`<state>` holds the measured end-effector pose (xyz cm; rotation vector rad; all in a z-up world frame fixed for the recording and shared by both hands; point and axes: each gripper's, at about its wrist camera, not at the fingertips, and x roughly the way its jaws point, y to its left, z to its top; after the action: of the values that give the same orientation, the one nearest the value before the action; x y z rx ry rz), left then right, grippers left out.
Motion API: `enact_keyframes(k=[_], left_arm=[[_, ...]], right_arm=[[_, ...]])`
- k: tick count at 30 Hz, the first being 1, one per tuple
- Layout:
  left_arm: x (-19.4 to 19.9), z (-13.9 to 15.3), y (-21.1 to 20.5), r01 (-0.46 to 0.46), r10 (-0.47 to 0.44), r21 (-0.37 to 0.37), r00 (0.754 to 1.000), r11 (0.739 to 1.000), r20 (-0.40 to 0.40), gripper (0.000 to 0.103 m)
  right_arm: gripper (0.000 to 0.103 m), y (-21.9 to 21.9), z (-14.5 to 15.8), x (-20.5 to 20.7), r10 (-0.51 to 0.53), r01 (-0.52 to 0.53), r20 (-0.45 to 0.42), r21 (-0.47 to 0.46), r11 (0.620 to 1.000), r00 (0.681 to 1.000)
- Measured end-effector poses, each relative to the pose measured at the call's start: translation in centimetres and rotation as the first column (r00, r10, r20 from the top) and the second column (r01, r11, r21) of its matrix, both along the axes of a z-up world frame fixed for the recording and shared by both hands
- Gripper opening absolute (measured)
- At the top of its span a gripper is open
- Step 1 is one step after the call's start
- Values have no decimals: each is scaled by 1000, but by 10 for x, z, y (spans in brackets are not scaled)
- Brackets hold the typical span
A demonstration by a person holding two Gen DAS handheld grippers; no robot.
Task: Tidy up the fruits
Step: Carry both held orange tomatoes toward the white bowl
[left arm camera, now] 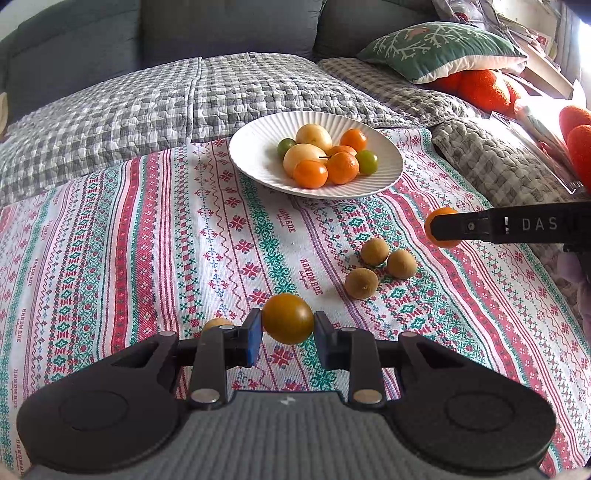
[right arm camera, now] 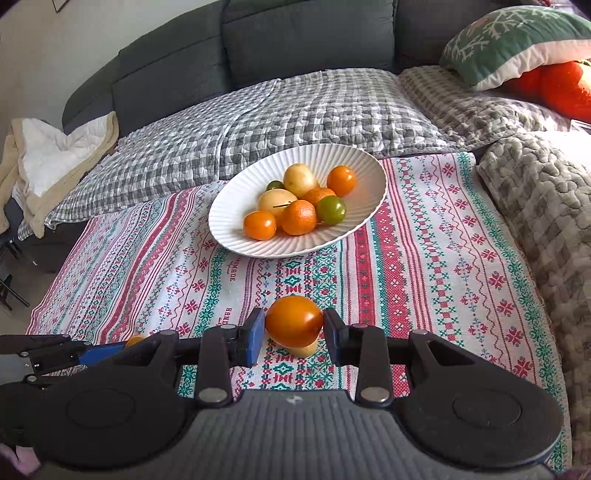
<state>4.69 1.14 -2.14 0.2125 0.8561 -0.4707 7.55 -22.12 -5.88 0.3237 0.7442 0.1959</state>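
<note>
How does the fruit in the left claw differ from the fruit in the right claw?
The fruit in the left claw is dull brownish-orange with a greenish tinge; the fruit in the right claw is bright orange and glossier. Both are smooth, roundish and gripped between blue pads.

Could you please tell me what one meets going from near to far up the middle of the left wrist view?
Left gripper holding a greenish-orange fruit → patterned cloth → white plate of fruit → checked quilt → grey sofa back.

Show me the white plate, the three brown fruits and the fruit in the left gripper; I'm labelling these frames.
white plate (left arm camera: 255,162): left wrist view, bare ribbed rim at left.
three brown fruits (left arm camera: 401,263): left wrist view, middle of the rightmost one.
brownish-orange fruit (left arm camera: 287,318): left wrist view, its centre, between the left gripper's pads.
</note>
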Motion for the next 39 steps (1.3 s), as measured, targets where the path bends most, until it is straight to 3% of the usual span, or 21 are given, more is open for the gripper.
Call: enact_keyframes(k=[15, 24, 39], left_arm=[[58, 28, -27, 40, -36, -29, 992, 999, 120, 24], [100, 22, -50, 57, -53, -19, 986, 998, 159, 24], [152, -3, -61, -3, 5, -23, 997, 1000, 82, 24]], right_arm=[[31, -43, 3, 17, -40, 38, 42, 37, 999, 998], [31, -48, 6, 50, -23, 21, 83, 28, 999, 996], [31, -37, 3, 102, 20, -14, 91, -62, 998, 996]])
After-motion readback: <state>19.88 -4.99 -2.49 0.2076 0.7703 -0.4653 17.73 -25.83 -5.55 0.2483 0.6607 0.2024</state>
